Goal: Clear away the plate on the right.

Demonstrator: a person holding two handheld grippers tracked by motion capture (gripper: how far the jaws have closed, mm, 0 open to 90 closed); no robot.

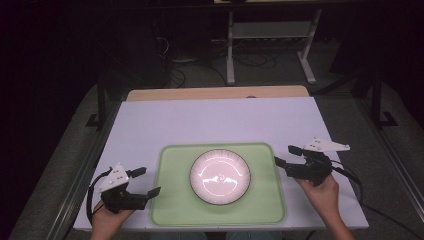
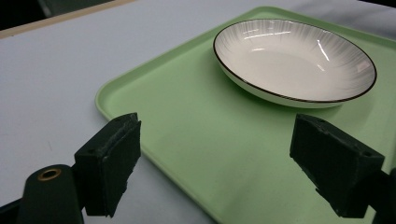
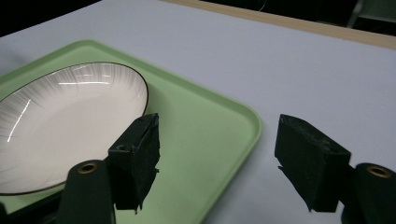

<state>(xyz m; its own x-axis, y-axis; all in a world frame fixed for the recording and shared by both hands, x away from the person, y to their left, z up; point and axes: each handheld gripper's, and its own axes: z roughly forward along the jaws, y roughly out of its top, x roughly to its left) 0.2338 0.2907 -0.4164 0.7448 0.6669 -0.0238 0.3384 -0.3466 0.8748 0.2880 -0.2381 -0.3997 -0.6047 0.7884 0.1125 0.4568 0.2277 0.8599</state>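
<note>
A white plate [image 1: 220, 176] with a thin dark rim and fine radial lines rests in the middle of a pale green tray [image 1: 170, 200]. My left gripper [image 1: 151, 180] is open at the tray's left edge, with nothing between its jaws. In the left gripper view, the left gripper [image 2: 219, 158] looks over the tray [image 2: 187, 121] toward the plate [image 2: 294, 60]. My right gripper [image 1: 283, 154] stands open just off the tray's right edge, also with nothing in it. In the right gripper view, the right gripper [image 3: 224, 158] straddles the tray's rim [image 3: 252, 126], and the plate [image 3: 65, 121] lies to its left.
The tray sits near the front of a white tabletop [image 1: 200, 120] with a wooden strip [image 1: 215, 93] along its far edge. Beyond the table are a dark floor, cables and a white metal stand [image 1: 230, 50]. A black cable [image 1: 350, 175] trails from the right gripper.
</note>
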